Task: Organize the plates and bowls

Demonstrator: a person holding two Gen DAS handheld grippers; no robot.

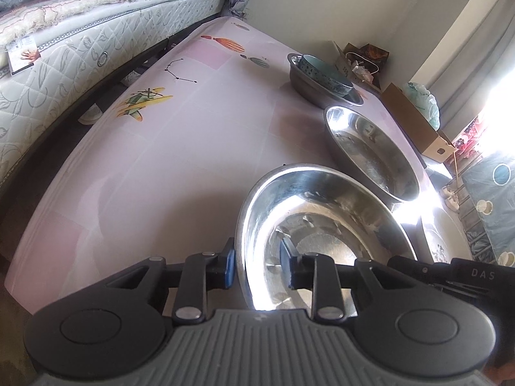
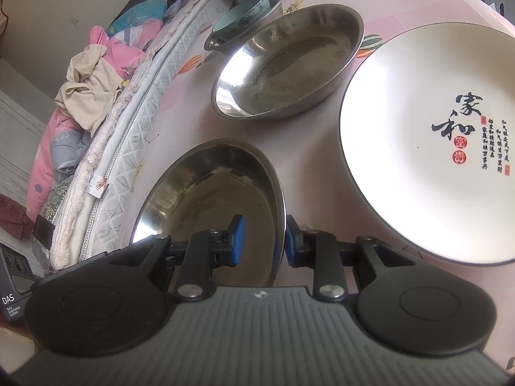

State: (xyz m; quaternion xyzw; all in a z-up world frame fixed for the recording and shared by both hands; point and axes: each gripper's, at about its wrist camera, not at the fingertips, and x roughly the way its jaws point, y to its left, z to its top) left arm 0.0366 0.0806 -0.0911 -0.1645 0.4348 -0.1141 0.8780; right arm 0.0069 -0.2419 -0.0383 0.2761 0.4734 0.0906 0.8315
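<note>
A near steel bowl [image 1: 322, 225] sits on the pink table [image 1: 193, 148]. My left gripper [image 1: 257, 265] straddles its left rim, jaws apart, one finger inside and one outside. My right gripper [image 2: 264, 239] straddles the same bowl's [image 2: 209, 199] right rim, jaws also apart. A second steel bowl [image 1: 373, 148] [image 2: 289, 64] lies beyond. A third steel bowl [image 1: 309, 83] at the far end holds a tilted teal ceramic bowl [image 1: 325, 70] [image 2: 244, 16]. A white plate with black calligraphy [image 2: 434, 135] lies right of the bowls.
A mattress with bedding [image 1: 64, 51] [image 2: 112, 122] runs along the table's left side. A cardboard box [image 1: 415, 122] and a bag [image 1: 425, 99] stand off the table's right edge. A black DAS device [image 2: 13, 286] is at the lower left in the right wrist view.
</note>
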